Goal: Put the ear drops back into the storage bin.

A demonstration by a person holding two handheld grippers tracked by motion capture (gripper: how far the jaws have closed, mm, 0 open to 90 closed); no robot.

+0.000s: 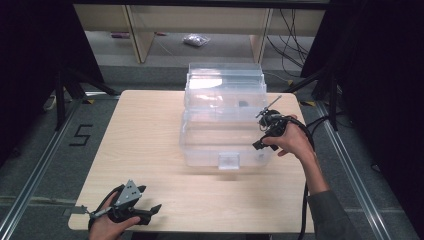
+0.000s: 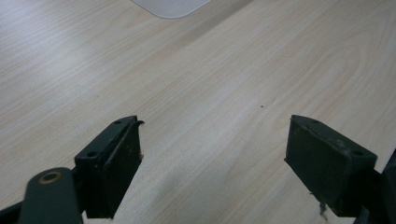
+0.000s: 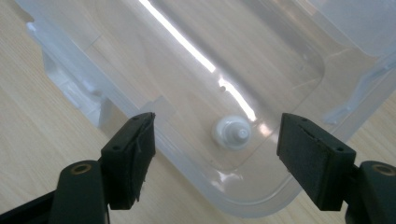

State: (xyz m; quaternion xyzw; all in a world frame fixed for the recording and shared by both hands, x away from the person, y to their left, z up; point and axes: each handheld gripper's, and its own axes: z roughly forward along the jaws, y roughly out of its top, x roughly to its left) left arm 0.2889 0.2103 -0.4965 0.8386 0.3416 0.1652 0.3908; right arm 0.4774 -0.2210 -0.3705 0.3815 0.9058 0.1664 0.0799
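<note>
A clear plastic box stands in the middle of the table, its lid raised at the back. In the right gripper view a small white knob-shaped piece lies on the floor of the box, near a corner. My right gripper hangs over the box's front right corner; its jaws stand open with nothing between the pads. My left gripper rests near the table's front left edge, open above bare wood.
A small dark thing shows through the box near its back. A corner of the box appears at the top of the left gripper view. Dark stands flank the table; shelving stands beyond it.
</note>
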